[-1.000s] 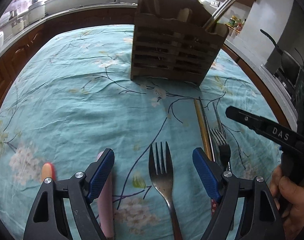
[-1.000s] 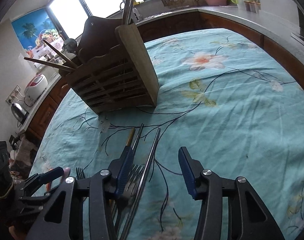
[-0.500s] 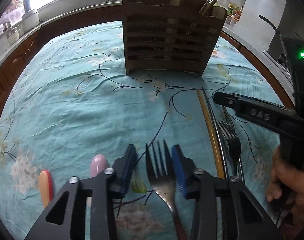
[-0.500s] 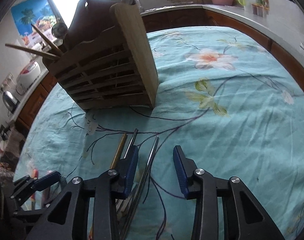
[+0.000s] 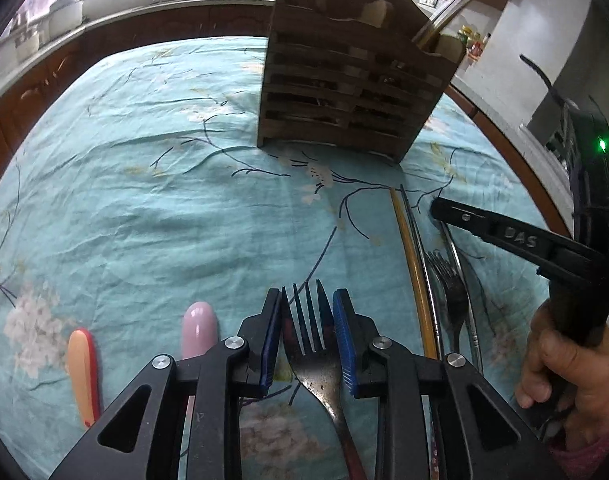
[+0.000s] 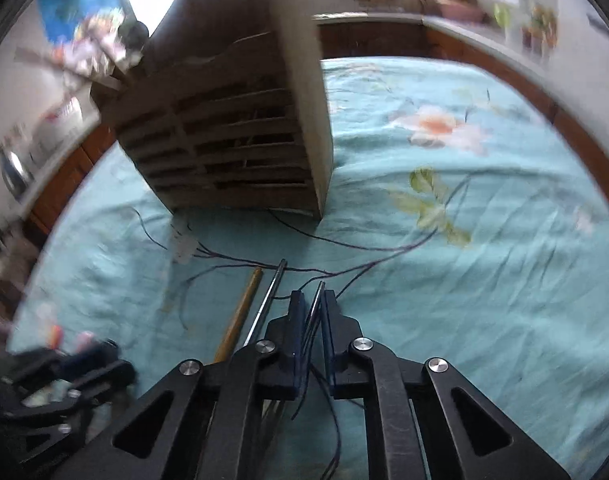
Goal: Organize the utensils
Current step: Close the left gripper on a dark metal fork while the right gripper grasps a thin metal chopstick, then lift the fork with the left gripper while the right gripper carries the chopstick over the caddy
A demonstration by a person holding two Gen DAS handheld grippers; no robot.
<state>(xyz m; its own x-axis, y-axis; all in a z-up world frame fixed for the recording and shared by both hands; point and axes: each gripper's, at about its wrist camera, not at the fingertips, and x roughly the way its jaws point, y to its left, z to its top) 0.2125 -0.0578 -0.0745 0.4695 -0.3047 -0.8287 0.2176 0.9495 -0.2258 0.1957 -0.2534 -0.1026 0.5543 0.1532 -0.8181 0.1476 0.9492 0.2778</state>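
A wooden utensil holder [image 5: 344,92] stands at the back of the teal flowered tablecloth [image 5: 144,200], with chopsticks sticking out of it. My left gripper [image 5: 306,300] is closing its jaws, and the blue pads touch both sides of a steel fork [image 5: 316,368] that lies tines forward. In the right wrist view, which is blurred, my right gripper [image 6: 313,300] is shut on a thin metal chopstick [image 6: 320,287] in front of the holder [image 6: 232,140]. The right gripper [image 5: 438,208] also shows from the side, low over the cloth.
A yellow chopstick [image 5: 410,264], a second metal chopstick [image 5: 416,240] and a dark fork [image 5: 450,292] lie beside the right gripper. A pink handle [image 5: 200,328] and an orange one [image 5: 82,372] lie left of my left gripper. A person's hand [image 5: 564,372] holds the right tool.
The left jaws have come in from wide apart to the sides of the fork's head. The right jaws have narrowed and shut on the metal chopstick.
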